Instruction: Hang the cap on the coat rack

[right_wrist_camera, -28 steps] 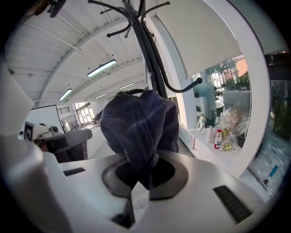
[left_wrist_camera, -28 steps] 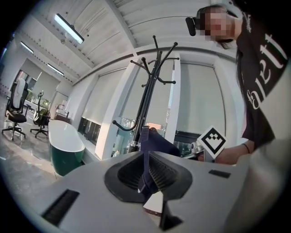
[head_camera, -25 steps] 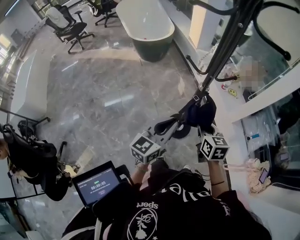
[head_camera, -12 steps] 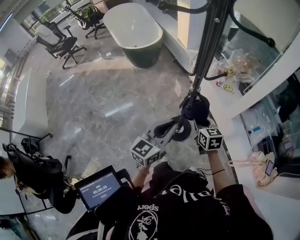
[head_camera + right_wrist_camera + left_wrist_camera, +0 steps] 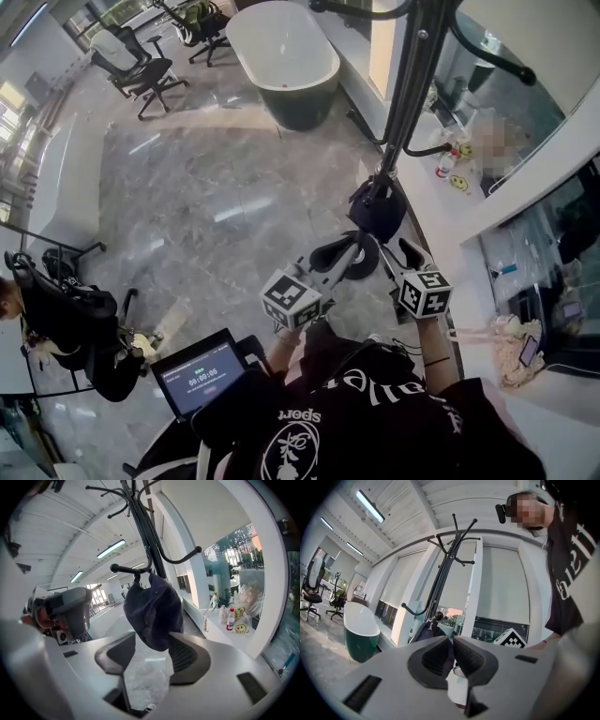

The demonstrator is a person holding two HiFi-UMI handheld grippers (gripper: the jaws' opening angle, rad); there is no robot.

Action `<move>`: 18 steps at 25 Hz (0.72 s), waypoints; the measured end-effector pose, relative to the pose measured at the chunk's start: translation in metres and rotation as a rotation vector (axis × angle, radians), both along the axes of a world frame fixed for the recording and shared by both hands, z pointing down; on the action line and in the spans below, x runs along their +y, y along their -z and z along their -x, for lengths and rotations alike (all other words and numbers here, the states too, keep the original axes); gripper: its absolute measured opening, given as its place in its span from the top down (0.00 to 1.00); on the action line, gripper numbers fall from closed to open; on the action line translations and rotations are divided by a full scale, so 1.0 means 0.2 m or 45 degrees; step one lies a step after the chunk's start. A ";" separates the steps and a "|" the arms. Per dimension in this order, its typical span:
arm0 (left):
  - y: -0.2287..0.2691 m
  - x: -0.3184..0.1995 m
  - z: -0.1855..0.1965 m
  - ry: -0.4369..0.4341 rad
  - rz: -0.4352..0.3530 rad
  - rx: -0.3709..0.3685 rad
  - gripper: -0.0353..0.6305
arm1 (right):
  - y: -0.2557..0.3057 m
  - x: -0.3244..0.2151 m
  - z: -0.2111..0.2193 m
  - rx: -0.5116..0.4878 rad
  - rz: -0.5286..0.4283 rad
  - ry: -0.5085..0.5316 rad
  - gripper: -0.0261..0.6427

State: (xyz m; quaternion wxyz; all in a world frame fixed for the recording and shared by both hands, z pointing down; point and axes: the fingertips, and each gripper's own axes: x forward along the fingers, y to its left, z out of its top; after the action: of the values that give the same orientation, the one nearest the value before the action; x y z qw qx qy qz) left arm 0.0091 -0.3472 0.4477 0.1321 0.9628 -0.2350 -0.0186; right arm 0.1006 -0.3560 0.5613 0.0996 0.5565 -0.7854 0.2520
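Observation:
The dark navy cap [image 5: 378, 211] hangs from a low hook of the black coat rack [image 5: 412, 84]. In the right gripper view the cap [image 5: 152, 611] dangles from the hook [image 5: 124, 569], its lower end between my right gripper's [image 5: 146, 657] jaws. Those jaws have just been opening and stand wide, neither pad pressing on the cloth. In the head view the right gripper [image 5: 396, 251] sits just below the cap. My left gripper [image 5: 361, 246] is beside it, shut, jaws meeting [image 5: 452, 641]; the cap [image 5: 421, 632] and rack [image 5: 443, 573] show beyond.
A green-and-white bathtub [image 5: 286, 56] stands on the marble floor behind the rack, with office chairs [image 5: 141, 61] at the far left. A white ledge [image 5: 487, 202] with bottles and a smiley item runs on the right. A seated person [image 5: 56, 319] and a timer screen [image 5: 202, 375] are at the lower left.
The right gripper's jaws went from closed on the cap to wide open and drew back a little. The cap now hangs free from the hook. The left gripper shifted slightly.

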 end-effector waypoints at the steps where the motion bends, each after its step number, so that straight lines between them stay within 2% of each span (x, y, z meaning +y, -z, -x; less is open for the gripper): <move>1: 0.00 0.02 -0.01 0.012 0.002 0.003 0.92 | 0.03 0.04 -0.01 -0.018 -0.021 0.009 0.63; 4: 0.01 0.09 -0.06 0.049 -0.006 0.010 0.92 | 0.12 0.14 -0.03 -0.067 -0.086 0.062 0.63; 7: 0.00 0.18 -0.14 0.067 -0.011 0.013 0.92 | 0.19 0.25 -0.09 -0.050 -0.140 0.129 0.64; 9: -0.01 0.23 -0.21 0.091 -0.014 0.004 0.92 | 0.22 0.31 -0.14 -0.020 -0.173 0.171 0.71; 10: -0.01 0.26 -0.24 0.112 -0.013 -0.005 0.92 | 0.23 0.34 -0.17 -0.019 -0.181 0.193 0.77; 13: -0.03 0.37 -0.30 0.164 -0.008 -0.031 0.92 | 0.19 0.45 -0.21 -0.068 -0.161 0.252 0.87; 18: -0.10 0.55 -0.37 0.270 0.050 -0.056 0.92 | 0.07 0.61 -0.24 -0.097 -0.089 0.367 0.91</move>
State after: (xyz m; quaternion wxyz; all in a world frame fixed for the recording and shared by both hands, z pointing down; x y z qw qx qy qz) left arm 0.0830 -0.2364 0.4683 0.1430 0.9299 -0.3388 -0.0067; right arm 0.1484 -0.2343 0.5464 0.0856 0.4312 -0.8686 0.2285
